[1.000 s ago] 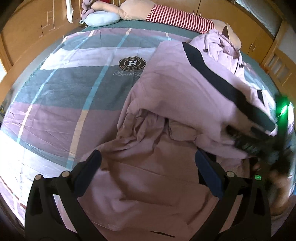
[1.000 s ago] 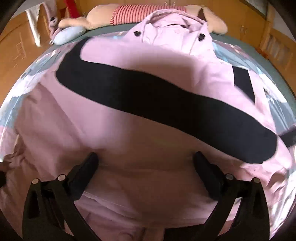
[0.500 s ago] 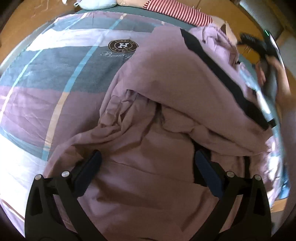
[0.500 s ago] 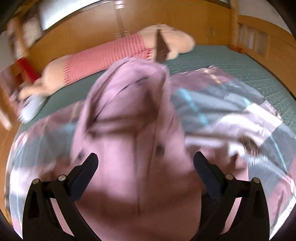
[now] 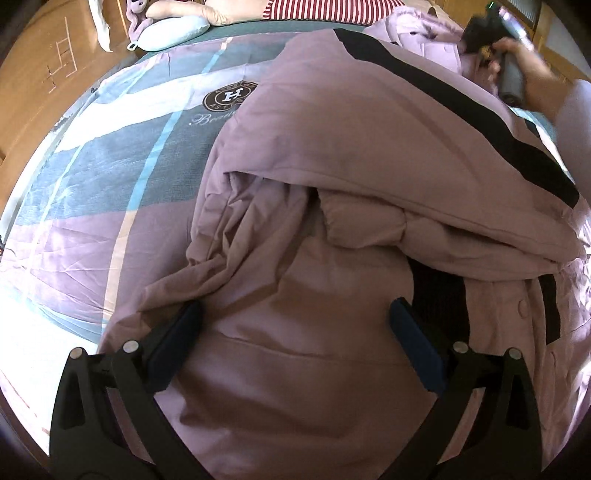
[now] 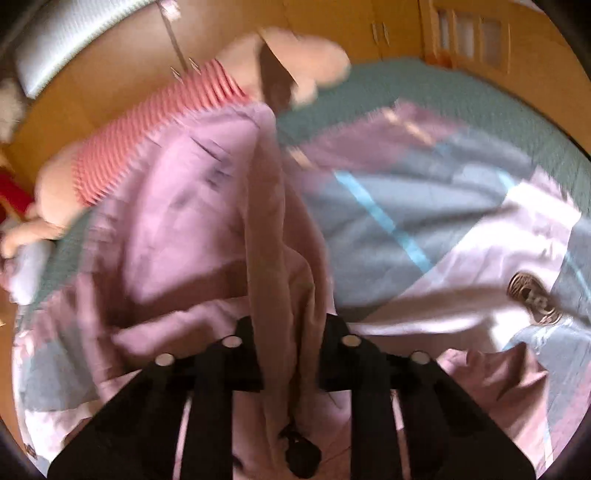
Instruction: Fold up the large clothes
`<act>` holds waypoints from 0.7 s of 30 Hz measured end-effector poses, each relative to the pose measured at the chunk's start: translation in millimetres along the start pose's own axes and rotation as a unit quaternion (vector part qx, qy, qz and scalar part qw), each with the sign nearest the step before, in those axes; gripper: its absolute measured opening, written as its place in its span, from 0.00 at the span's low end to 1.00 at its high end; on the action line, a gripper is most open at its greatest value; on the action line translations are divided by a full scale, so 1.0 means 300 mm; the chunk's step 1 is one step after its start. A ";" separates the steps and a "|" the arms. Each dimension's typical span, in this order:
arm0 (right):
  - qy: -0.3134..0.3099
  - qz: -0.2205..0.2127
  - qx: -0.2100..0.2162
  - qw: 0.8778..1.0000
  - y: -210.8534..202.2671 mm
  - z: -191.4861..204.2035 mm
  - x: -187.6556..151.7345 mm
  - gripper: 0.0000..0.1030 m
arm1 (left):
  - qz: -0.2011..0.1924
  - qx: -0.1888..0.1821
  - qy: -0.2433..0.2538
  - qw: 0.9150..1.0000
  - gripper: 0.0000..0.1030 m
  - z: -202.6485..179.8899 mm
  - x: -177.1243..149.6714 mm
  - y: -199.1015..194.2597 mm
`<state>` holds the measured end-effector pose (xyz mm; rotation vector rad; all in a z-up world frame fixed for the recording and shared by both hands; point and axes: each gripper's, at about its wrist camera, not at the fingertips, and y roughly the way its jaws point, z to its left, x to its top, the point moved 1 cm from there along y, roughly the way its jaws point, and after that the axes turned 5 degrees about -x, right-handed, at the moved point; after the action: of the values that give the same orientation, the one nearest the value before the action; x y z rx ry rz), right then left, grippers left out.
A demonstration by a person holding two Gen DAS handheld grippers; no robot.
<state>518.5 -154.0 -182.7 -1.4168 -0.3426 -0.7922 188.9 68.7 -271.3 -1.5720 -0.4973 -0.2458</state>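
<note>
The right gripper [image 6: 291, 354] is closing on the padded lilac black-striped coat's [image 5: 369, 147] collar near the bed's [image 5: 110, 184] head edge; lift evenly. The left gripper [image 5: 295, 339], jaws spread, should steady the hem.

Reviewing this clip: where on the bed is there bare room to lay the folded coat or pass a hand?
Free: the checked bedspread left of the pink coat, between its left edge, the round logo and the blue pillow. Crowded: the right side, where the coat lies bunched, and the headboard end, taken by the striped plush toy and the right tongs.
</note>
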 end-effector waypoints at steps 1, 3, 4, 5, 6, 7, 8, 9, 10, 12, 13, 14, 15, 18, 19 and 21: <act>-0.025 -0.034 0.022 0.999 -0.094 0.015 -0.017 0.15 | 0.000 0.000 0.000 1.000 0.98 0.001 0.000 0.001; -0.096 -0.101 0.070 0.988 -0.293 0.038 -0.088 0.14 | 0.001 -0.002 -0.003 1.000 0.98 0.003 0.003 -0.002; -0.119 -0.119 0.084 0.982 -0.362 0.036 -0.127 0.14 | 0.002 -0.003 -0.004 1.000 0.98 0.005 0.004 -0.003; -0.138 -0.135 0.102 0.976 -0.442 0.020 -0.179 0.14 | 0.003 -0.004 -0.006 1.000 0.98 0.012 0.011 0.001; -0.152 -0.145 0.129 0.969 -0.539 -0.018 -0.253 0.14 | 0.004 -0.006 -0.007 1.000 0.98 0.015 0.012 0.000; -0.160 -0.150 0.142 0.965 -0.594 -0.046 -0.304 0.13 | 0.005 -0.008 -0.010 1.000 0.98 0.018 0.014 -0.001; -0.168 -0.154 0.156 0.961 -0.649 -0.088 -0.359 0.13 | 0.006 -0.011 -0.013 1.000 0.98 0.022 0.016 -0.004; -0.171 -0.154 0.166 0.959 -0.691 -0.133 -0.414 0.13 | 0.006 -0.017 -0.018 1.000 0.98 0.029 0.019 -0.008; -0.165 -0.143 0.175 0.960 -0.721 -0.190 -0.478 0.13 | 0.006 -0.027 -0.027 0.999 0.98 0.040 0.023 -0.014; -0.162 -0.112 0.168 0.966 -0.714 -0.272 -0.573 0.14 | 0.004 -0.051 -0.049 0.998 0.98 0.074 0.038 -0.026; -0.174 -0.093 0.149 0.969 -0.698 -0.307 -0.623 0.16 | 0.001 -0.069 -0.063 0.996 0.98 0.094 0.046 -0.038; -0.184 -0.077 0.123 0.972 -0.686 -0.336 -0.654 0.21 | -0.003 -0.084 -0.074 0.994 0.98 0.109 0.049 -0.050; -0.175 -0.057 0.097 0.978 -0.681 -0.387 -0.683 0.30 | -0.009 -0.101 -0.088 0.991 0.98 0.127 0.053 -0.067; -0.103 -0.038 0.057 0.992 -0.717 -0.528 -0.715 0.79 | -0.038 -0.122 -0.117 0.985 0.98 0.169 0.063 -0.120; -0.074 -0.040 0.043 0.996 -0.741 -0.589 -0.726 0.80 | -0.050 -0.114 -0.121 0.985 0.98 0.180 0.067 -0.138; -0.031 -0.024 0.015 0.999 -0.770 -0.686 -0.741 0.80 | -0.080 -0.073 -0.117 0.987 0.98 0.187 0.074 -0.181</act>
<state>158.4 -278.5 -188.1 -1.4117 -0.4352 -0.7795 175.5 127.6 -217.0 -1.7164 -0.8065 -0.2240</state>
